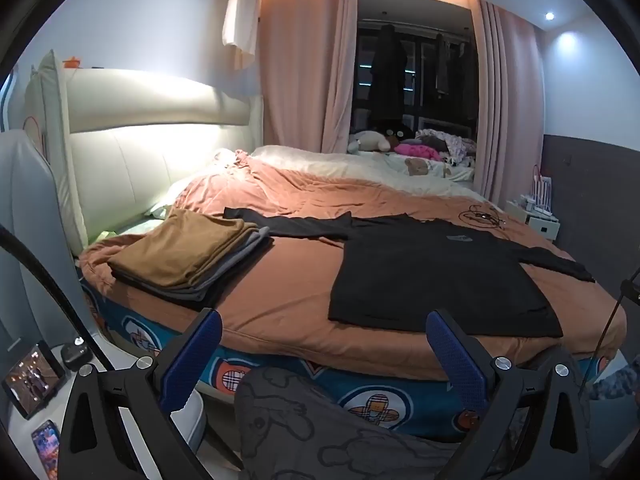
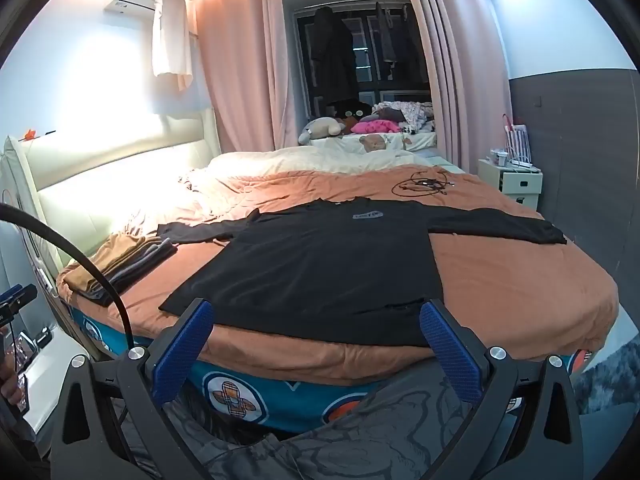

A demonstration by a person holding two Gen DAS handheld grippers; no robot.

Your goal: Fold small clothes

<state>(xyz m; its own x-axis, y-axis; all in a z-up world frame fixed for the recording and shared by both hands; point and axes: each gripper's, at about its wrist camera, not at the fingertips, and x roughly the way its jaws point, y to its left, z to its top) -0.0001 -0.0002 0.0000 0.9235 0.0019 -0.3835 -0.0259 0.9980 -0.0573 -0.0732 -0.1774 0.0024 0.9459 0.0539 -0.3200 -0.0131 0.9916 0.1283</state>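
1. While the bed (image 2: 520,280) with its orange cover fills most of both views, one black long-sleeved shirt (image 2: 320,264) lies flat on it, sleeves stretched out sideways, hem at the near edge.
2. The shirt looks light, soft and limp, so I would take it at the hem corners or shoulders.
3. One pile of folded clothes (image 1: 188,256) sits left of it, about four pieces.
4. The left gripper (image 1: 324,354) and right gripper (image 2: 316,344) are two; both have fingers spread wide and hold nothing.

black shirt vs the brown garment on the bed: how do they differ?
The black shirt lies spread flat, sleeves out; the brown garment is folded. The black shirt lies alone on the orange bedcover; the brown garment tops a stack of folded clothes. Neither is touched by a gripper.
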